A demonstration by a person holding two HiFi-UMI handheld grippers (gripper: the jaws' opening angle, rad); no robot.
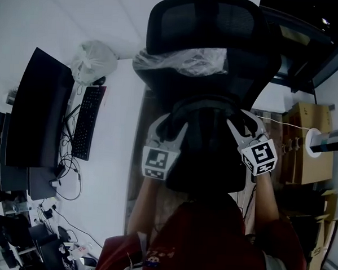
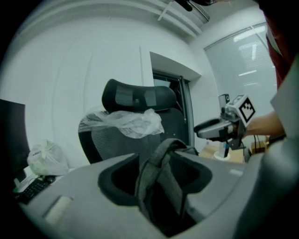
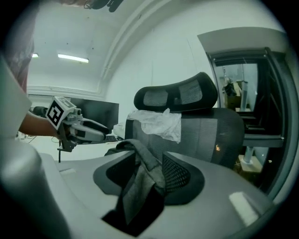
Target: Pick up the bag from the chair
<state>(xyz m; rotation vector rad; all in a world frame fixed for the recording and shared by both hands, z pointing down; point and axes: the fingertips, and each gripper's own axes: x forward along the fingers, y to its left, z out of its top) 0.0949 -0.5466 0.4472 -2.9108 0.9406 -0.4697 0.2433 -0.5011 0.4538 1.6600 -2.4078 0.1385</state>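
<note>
A dark bag (image 1: 205, 147) hangs in front of the black office chair (image 1: 208, 26), held up by its grey straps. My left gripper (image 1: 170, 126) is shut on one grey strap (image 2: 161, 172), which runs up between its jaws. My right gripper (image 1: 244, 124) is shut on the other strap (image 3: 140, 172), which is bunched between its jaws. Each gripper shows in the other's view: the right gripper (image 2: 219, 128) and the left gripper (image 3: 79, 130). Whether the bag's bottom still touches the seat is hidden under the bag.
Clear plastic wrap (image 1: 184, 62) is draped over the chair's backrest. On the desk at left are a monitor (image 1: 37, 116), a keyboard (image 1: 86, 121), a white plastic bag (image 1: 94, 60) and cables. Cardboard boxes (image 1: 310, 144) stand at right, and a doorway (image 3: 238, 93) lies behind the chair.
</note>
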